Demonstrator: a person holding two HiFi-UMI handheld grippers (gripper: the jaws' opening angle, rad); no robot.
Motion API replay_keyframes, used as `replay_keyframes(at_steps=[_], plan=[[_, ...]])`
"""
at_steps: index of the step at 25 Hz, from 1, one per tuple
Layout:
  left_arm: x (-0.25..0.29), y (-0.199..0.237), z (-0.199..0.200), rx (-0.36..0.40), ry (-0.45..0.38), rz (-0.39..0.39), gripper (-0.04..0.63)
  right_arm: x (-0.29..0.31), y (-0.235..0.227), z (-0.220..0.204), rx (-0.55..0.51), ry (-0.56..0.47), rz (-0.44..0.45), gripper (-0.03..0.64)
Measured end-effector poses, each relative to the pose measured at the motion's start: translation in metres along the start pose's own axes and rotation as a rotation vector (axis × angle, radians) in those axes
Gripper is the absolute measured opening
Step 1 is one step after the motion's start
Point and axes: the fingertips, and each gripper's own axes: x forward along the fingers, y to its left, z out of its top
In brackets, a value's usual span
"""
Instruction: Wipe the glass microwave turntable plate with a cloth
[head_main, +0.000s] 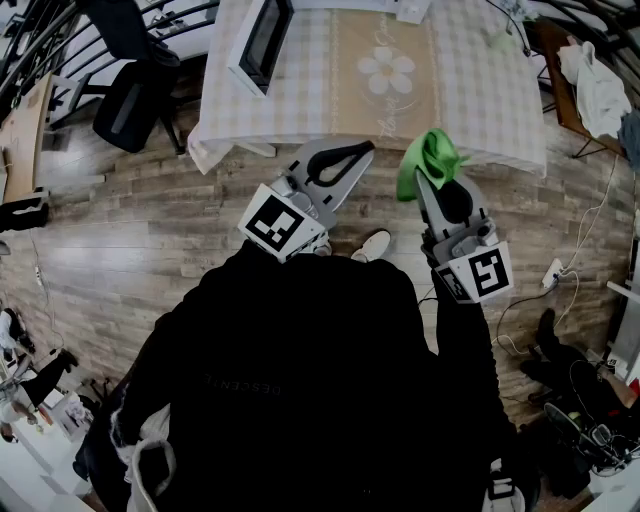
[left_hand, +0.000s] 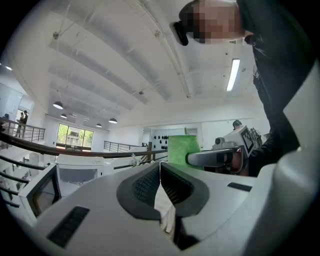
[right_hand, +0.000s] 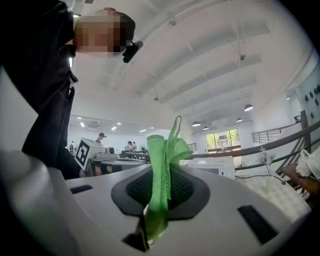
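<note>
Green cloth (head_main: 430, 158), bunched, clamped upright between the jaws of the right gripper (right_hand: 159, 187); left gripper (left_hand: 160, 172) beside it, jaws pressed together on nothing; both short of the checked counter (head_main: 480, 90) bearing a microwave (head_main: 262, 40).

Table (head_main: 480, 100) is ahead of the person, at the far side of the head view. Microwave (head_main: 262, 38) is on its left end. Chair (head_main: 135, 95) stands on the floor (head_main: 150, 250), left of the table. Both grippers are held side by side over the floor, just short of the table's near edge. Left hand-held gripper (head_main: 358, 152) is left of the right hand-held gripper (head_main: 428, 185), and they don't touch. Cloth (head_main: 430, 155) sits between the right one's jaws, sticking out past the tips toward the table. Left one's jaws are together. Shoe (head_main: 375, 243) is on the floor below, between the two grippers.
</note>
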Motion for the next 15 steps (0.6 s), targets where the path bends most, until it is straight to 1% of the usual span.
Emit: replay_keyframes(at_steps=[4, 6, 9, 15], plan=[[0.003, -0.015, 0.002, -0.017, -0.01, -0.016, 0.021, -0.013, -0.002, -0.001, 0.0, 0.01, -0.003, 0.057], [0.004, -0.021, 0.003, -0.012, -0.01, -0.021, 0.021, -0.018, -0.004, -0.001, -0.006, 0.013, -0.006, 0.057], [0.007, -0.024, 0.003, 0.008, -0.017, -0.012, 0.021, -0.025, -0.009, -0.001, 0.006, 0.014, -0.012, 0.06], [0.013, -0.032, 0.004, 0.009, -0.02, -0.003, 0.021, -0.036, -0.017, -0.003, 0.037, 0.0, -0.012, 0.061]])
